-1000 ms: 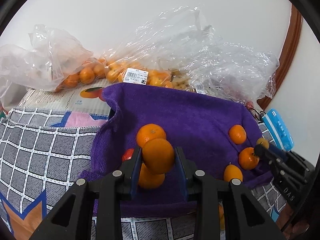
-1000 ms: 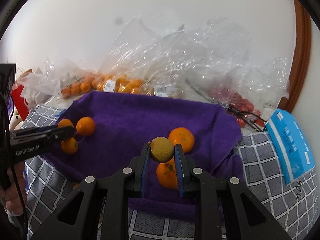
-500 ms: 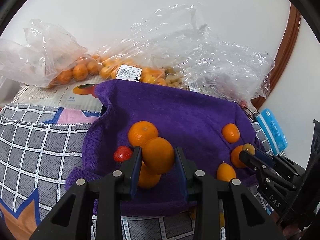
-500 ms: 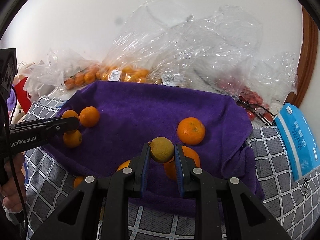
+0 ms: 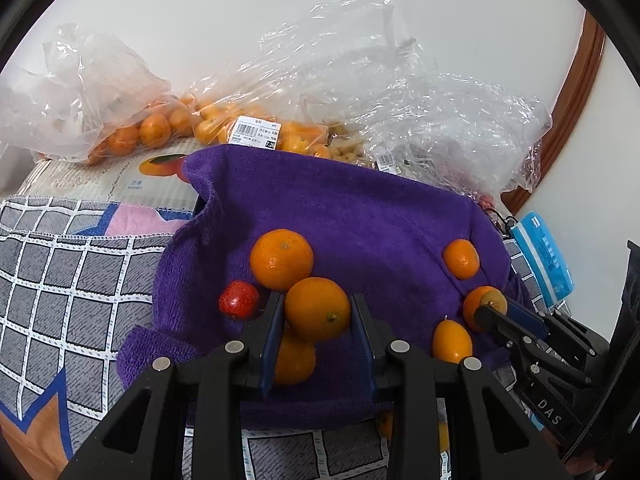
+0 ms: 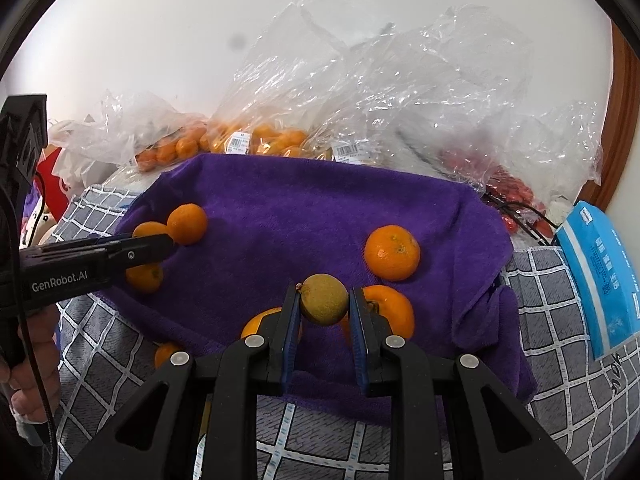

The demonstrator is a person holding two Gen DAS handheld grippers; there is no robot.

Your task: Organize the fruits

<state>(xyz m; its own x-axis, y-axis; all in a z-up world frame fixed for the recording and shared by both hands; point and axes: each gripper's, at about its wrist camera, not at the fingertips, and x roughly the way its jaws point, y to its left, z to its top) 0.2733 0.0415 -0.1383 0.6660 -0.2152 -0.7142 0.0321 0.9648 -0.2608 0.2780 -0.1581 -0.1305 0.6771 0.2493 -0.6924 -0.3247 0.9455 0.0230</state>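
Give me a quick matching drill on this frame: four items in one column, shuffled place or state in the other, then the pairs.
Items:
1. orange fruit
2. yellow-green fruit
3. red strawberry
4. blue packet

Places or states:
A. lying on the purple towel, just left of the left gripper's tips
B. clamped in the right gripper
C. on the checked cloth, right of the towel
D. clamped in the left gripper

Pairs: 1-D, 2-B, 3-A, 4-C
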